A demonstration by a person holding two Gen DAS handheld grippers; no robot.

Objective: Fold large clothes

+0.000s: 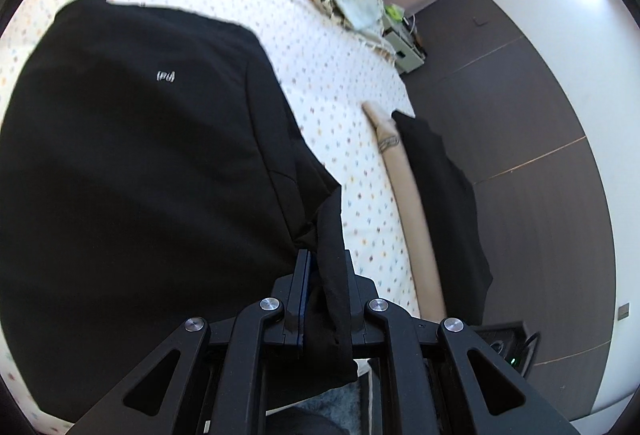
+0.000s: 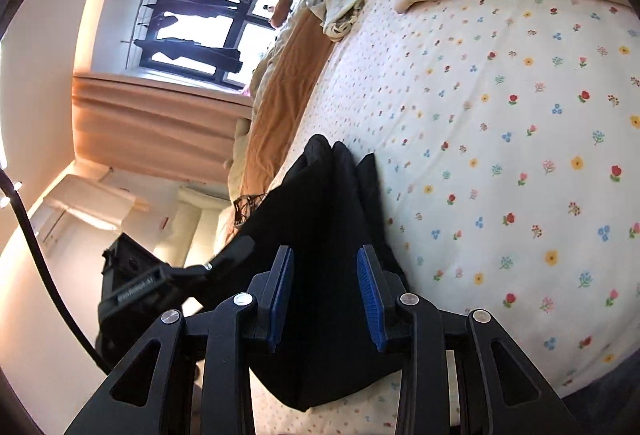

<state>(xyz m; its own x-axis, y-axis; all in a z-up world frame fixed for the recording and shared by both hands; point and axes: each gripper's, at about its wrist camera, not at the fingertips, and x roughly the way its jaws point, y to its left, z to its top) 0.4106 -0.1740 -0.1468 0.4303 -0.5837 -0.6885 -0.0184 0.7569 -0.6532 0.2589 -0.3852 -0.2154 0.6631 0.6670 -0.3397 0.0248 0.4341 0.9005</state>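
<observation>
One black garment (image 1: 132,155) lies spread over the flower-print bed sheet (image 1: 340,83), a small white logo on its upper face. The left tool (image 1: 320,299) is pressed together, pinching a bunched edge of that garment. In the right wrist view the right tool (image 2: 326,295) stands spread, its two blue pads (image 2: 370,299) clear of the black cloth (image 2: 320,219) that passes between them. One bare forearm (image 1: 408,203) rests along the bed's edge, beside one orange blanket (image 2: 280,103)
</observation>
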